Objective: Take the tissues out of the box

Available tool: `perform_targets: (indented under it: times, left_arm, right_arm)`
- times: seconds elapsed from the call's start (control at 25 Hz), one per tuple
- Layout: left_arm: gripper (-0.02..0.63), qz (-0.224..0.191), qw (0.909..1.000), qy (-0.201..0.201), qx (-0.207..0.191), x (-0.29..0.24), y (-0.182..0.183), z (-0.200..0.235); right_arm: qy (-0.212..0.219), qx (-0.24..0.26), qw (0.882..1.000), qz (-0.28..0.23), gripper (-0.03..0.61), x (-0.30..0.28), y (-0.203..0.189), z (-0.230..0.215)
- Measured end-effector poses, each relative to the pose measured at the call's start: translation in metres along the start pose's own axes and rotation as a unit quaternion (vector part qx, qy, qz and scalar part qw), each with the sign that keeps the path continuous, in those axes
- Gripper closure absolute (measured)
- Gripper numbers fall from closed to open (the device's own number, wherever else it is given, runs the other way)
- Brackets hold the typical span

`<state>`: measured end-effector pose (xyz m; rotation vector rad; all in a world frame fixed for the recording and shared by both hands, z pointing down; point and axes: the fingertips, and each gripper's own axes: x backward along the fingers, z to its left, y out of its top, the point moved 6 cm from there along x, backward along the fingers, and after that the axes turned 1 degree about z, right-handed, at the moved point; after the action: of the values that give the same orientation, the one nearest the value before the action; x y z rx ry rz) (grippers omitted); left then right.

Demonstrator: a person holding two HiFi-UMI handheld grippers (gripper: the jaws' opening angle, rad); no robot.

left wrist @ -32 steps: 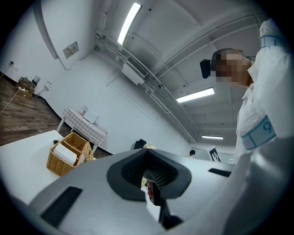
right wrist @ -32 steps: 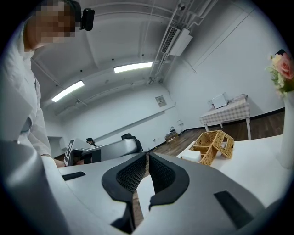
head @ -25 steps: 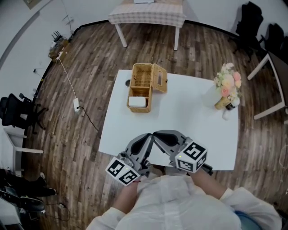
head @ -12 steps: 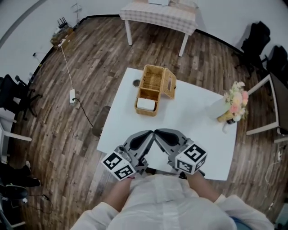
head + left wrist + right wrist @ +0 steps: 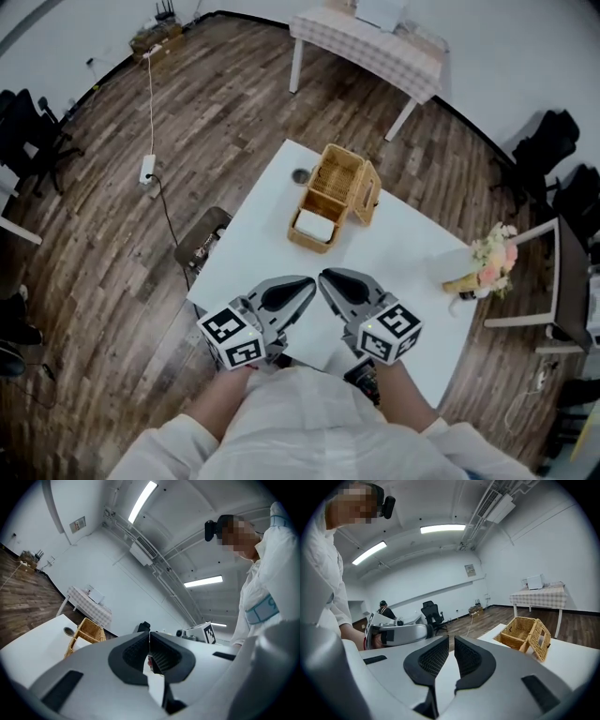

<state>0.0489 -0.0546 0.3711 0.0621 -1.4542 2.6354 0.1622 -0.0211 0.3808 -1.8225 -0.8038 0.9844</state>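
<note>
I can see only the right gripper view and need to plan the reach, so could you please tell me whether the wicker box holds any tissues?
Observer: Yes, the head view shows a white tissue pack lying in the wicker box, at the end nearest the person.
Operator: Thank you; is the left gripper free?
Observer: Its jaws are together with nothing held.
Operator: Is anything else on the table?
Observer: A flower bouquet near its right edge, apart from the box.

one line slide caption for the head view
Left gripper and right gripper, both shut and empty, hover over the table's near side; open box of tissues beyond, flowers at right.
</note>
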Motion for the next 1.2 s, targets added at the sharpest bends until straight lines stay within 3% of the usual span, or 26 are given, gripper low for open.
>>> perform_targets:
  times: [0.4,0.56,0.72,1.2]
  left_arm:
    - [0.612,-0.014,0.9995,0.009,0.028,0.0,-0.002,0.029]
    - [0.612,-0.019,0.9992,0.011,0.033,0.0,-0.007,0.045]
    - [0.612,-0.018,0.9989,0.014,0.042,-0.004,-0.012,0.054]
    - [0.611,-0.008,0.9977,0.013,0.066,-0.005,-0.026,0.076]
  right_arm:
    - [-0.005,0.057,0.995,0.075,0.534,-0.024,0.005,-0.029]
    - [0.003,0.06,0.994,0.09,0.456,-0.035,0.005,-0.031]
    - [0.005,0.078,0.991,0.112,0.442,-0.044,0.006,-0.038]
    - [0.011,0.164,0.969,0.183,0.405,-0.084,0.008,-0.066]
